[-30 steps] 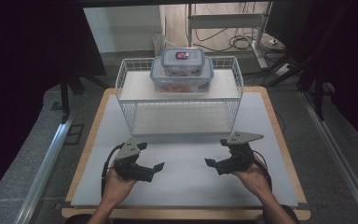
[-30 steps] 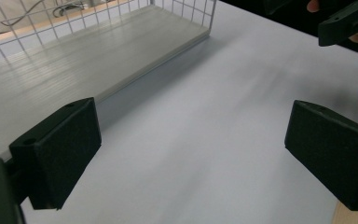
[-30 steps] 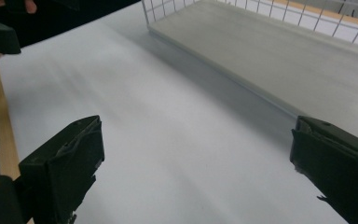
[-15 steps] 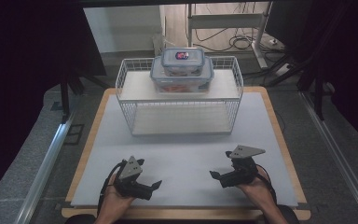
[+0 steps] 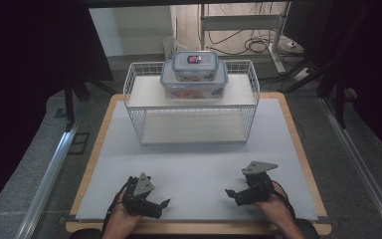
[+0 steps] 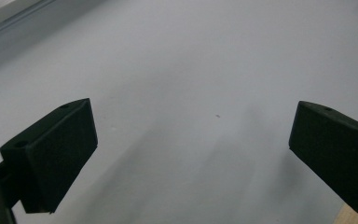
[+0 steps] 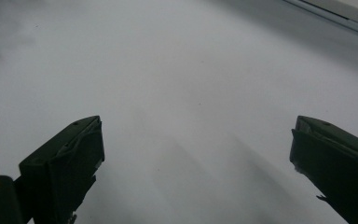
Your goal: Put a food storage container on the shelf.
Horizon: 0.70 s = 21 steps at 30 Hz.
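A person's hands hold both grippers low over the white mat (image 5: 194, 162), close to the table's near edge. My left gripper (image 5: 162, 205) is at the near left with its jaws pointing right. In the left gripper view it (image 6: 191, 154) is open wide over bare mat with nothing between its jaws. My right gripper (image 5: 230, 193) is at the near right with its jaws pointing left. Its own view shows it (image 7: 196, 163) open and empty too. At the far side stands a white wire rack (image 5: 191, 127). On its upper shelf a small clear lidded box (image 5: 195, 60) sits on a larger one (image 5: 194, 82).
The mat lies on a wooden board (image 5: 199, 228) whose edge shows along the front and sides. Dark curtains hang at left and right. Metal rails (image 5: 49, 169) run along both sides of the table, with cables on the floor behind.
Both grippers have drawn back from mid-table toward the near edge and come lower over the mat. The rack and boxes have not moved.
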Each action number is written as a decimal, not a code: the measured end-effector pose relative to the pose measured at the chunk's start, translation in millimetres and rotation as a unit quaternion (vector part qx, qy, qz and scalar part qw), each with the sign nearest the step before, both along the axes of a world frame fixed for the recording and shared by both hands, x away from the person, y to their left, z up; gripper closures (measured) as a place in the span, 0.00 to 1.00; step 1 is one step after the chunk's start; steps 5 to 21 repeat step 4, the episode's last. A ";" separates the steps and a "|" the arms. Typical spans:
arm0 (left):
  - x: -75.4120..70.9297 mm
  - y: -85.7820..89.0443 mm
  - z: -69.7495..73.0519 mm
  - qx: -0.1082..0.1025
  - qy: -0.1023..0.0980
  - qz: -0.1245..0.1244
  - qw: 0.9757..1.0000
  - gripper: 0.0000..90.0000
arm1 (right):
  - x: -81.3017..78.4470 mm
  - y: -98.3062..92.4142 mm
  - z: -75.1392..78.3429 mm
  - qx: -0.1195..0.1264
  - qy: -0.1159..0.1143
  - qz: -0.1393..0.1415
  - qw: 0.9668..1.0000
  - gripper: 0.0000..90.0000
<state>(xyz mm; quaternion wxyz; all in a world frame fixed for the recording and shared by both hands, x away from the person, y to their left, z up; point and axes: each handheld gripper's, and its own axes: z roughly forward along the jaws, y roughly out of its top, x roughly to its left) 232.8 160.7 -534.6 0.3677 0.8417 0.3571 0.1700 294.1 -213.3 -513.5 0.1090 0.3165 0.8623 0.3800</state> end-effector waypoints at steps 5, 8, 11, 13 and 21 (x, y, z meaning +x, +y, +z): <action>0.3 -1.3 1.2 -0.003 -0.001 -0.004 1.000 0.01 | 1.8 -1.4 -0.8 0.003 0.005 -0.003 1.000 0.03; 0.3 -1.3 1.2 -0.003 -0.001 -0.004 1.000 0.01 | 1.8 -1.4 -0.8 0.003 0.005 -0.003 1.000 0.03; 0.3 -1.3 1.2 -0.003 -0.001 -0.004 1.000 0.01 | 1.8 -1.4 -0.8 0.003 0.005 -0.003 1.000 0.03; 0.3 -1.3 1.2 -0.003 -0.001 -0.004 1.000 0.01 | 1.8 -1.4 -0.8 0.003 0.005 -0.003 1.000 0.03; 0.3 -1.3 1.2 -0.003 -0.001 -0.004 1.000 0.01 | 1.8 -1.4 -0.8 0.003 0.005 -0.003 1.000 0.03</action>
